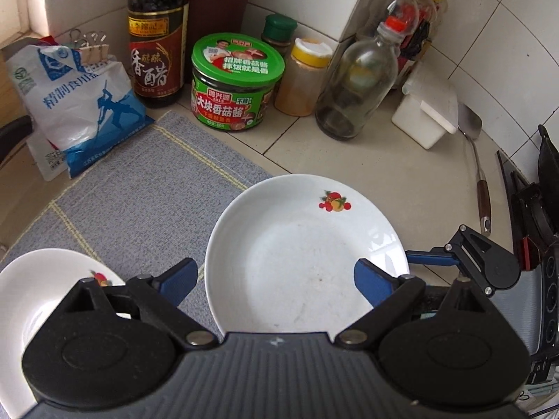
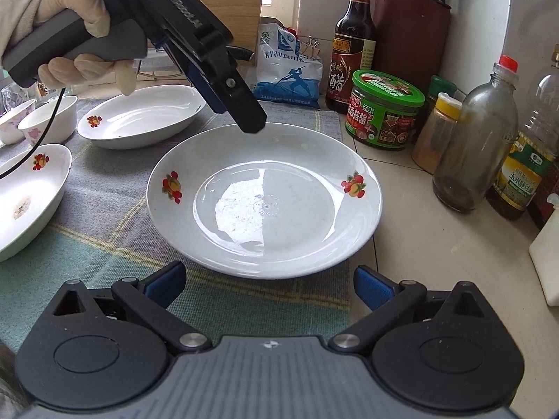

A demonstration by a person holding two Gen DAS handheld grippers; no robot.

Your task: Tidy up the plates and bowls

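A white plate with fruit motifs (image 2: 265, 195) lies on the grey mat, its right edge over the tiled counter. My left gripper (image 1: 276, 279), held in a gloved hand, hovers over that plate (image 1: 300, 244) with its jaws wide apart and nothing between them; in the right wrist view the left gripper (image 2: 234, 111) hangs above the plate's far rim. My right gripper (image 2: 269, 281) stands open just short of the near rim, touching nothing. A deep oval dish (image 2: 139, 118) and another fruit-motif plate (image 2: 28, 195) lie to the left. A white dish (image 1: 28, 286) shows at lower left.
Behind the plate stand a vinegar bottle (image 1: 157, 45), a green-lidded jar (image 1: 234, 83), a yellow-capped spice jar (image 1: 304, 76), a glass bottle (image 1: 356, 80) and a salt bag (image 1: 80, 104). A white box (image 1: 426, 111) and a spatula (image 1: 478, 174) lie at the right. Small bowls (image 2: 49, 118) sit far left.
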